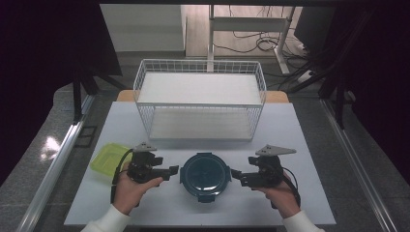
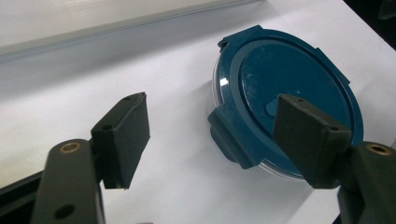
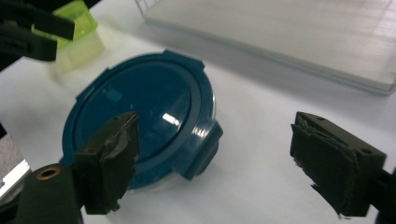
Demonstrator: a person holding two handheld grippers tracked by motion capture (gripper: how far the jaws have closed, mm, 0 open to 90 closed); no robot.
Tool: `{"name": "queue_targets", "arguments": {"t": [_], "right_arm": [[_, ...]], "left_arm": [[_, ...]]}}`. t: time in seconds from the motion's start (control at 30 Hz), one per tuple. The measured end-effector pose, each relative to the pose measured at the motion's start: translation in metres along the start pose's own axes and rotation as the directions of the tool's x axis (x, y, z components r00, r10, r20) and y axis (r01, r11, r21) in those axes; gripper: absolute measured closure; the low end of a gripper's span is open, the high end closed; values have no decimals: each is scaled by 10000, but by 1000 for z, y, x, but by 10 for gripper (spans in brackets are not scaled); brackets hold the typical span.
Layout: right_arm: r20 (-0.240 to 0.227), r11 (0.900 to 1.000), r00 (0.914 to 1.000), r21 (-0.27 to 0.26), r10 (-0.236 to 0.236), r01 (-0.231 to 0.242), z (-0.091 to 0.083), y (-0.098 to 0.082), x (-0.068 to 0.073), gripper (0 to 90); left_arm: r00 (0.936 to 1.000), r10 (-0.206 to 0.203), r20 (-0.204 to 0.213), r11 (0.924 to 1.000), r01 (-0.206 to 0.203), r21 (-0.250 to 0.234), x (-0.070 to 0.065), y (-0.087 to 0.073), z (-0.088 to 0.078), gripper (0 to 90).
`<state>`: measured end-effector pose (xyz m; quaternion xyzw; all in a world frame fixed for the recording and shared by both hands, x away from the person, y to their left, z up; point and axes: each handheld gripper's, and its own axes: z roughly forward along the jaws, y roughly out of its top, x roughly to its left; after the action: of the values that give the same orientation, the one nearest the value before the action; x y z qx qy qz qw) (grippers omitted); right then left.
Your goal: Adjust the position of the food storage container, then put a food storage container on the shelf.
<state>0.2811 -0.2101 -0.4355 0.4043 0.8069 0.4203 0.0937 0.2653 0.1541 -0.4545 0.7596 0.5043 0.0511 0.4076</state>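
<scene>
A round container with a dark blue clip-on lid (image 1: pixel 204 174) sits on the white table (image 1: pixel 290 145), near its front edge, midway between the two grippers. One of its side latches faces each gripper. The left gripper (image 1: pixel 170 171) points level at the container's left side, just short of it, jaws spread wide with nothing between them; in the left gripper view the container (image 2: pixel 285 105) lies just beyond and partly behind one jaw. The left hand (image 1: pixel 129 189) cradles that tool from below, white sleeve at the wrist. The right gripper (image 1: pixel 237 175) mirrors it from the right, level, jaws also wide and empty, the right hand (image 1: pixel 284 195) gripping underneath. Behind the left gripper lies a yellow-green plastic tub (image 1: pixel 109 158). Farther back stands a white wire basket shelf (image 1: pixel 200 99).
</scene>
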Motion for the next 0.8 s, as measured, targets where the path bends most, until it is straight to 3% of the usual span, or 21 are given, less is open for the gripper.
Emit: {"name": "queue_targets", "arguments": {"t": [0.1,0.47,0.67,0.7,0.8], "right_arm": [[-64,10000,10000,-20,48,-48,-2,-2,-1,150],[-437,9992,9985,251,325,-314,4,-6,-3,128],[-623,9974,9965,503,553,-522,9,-7,-3,116],[-669,9970,9960,534,590,-554,10,-7,-3,114],[-813,9959,9941,606,723,-675,13,-8,-2,111]], "left_arm": [[10000,21,-69,10000,-20,66,1,0,1,232],[9969,-459,639,9987,443,258,-5,1,13,129],[9932,-783,866,9967,760,297,-3,-1,17,118],[9893,-988,1070,9949,960,317,-2,-1,18,117],[9855,-1113,1277,9934,1069,408,-3,-2,21,112]]}}
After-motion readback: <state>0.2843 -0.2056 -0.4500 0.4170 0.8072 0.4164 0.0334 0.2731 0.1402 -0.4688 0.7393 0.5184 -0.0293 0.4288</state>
